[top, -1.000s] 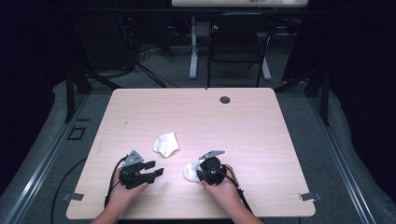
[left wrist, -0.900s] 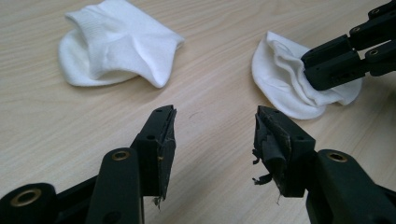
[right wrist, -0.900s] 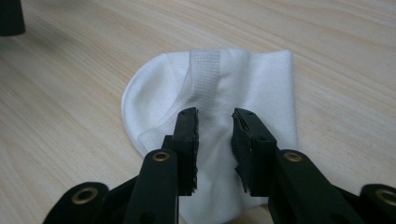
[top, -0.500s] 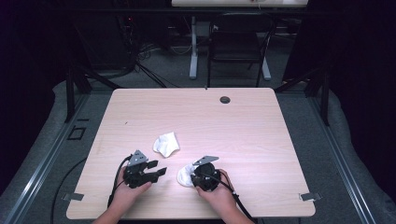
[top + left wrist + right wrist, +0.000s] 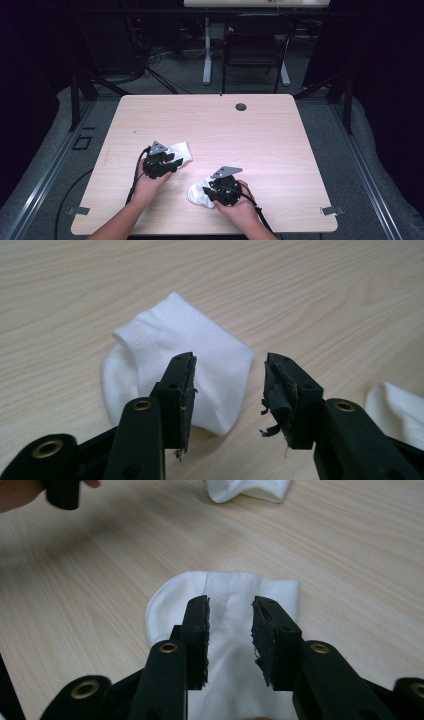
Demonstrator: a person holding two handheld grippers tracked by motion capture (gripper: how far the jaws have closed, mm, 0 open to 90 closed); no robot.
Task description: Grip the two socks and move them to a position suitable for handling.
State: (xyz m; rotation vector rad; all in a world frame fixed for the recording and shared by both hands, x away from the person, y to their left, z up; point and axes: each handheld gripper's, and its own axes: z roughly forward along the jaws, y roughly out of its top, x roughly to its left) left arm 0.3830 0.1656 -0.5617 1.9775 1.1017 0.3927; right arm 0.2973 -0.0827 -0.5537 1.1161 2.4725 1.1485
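Note:
Two white ankle socks lie on the light wooden table (image 5: 280, 145). One sock (image 5: 181, 151) (image 5: 200, 360) is left of centre, and my left gripper (image 5: 171, 160) (image 5: 229, 367) hovers over its near edge. Its jaws have just been closing and stand apart, with the sock's edge below and between them and no pad pressing. The other sock (image 5: 199, 194) (image 5: 227, 582) lies near the front edge. My right gripper (image 5: 211, 192) (image 5: 230, 607) is over it. Its jaws have just been opening and straddle the fabric without pinching it.
A round dark grommet (image 5: 241, 106) sits in the table near its far edge. A chair (image 5: 255, 50) and stand legs are on the floor beyond the table. The second sock (image 5: 395, 410) shows at the right of the left gripper view.
My left gripper has moved away from the person, up to the far sock, and its jaws have narrowed. The right gripper and its sock have shifted slightly toward the front edge.

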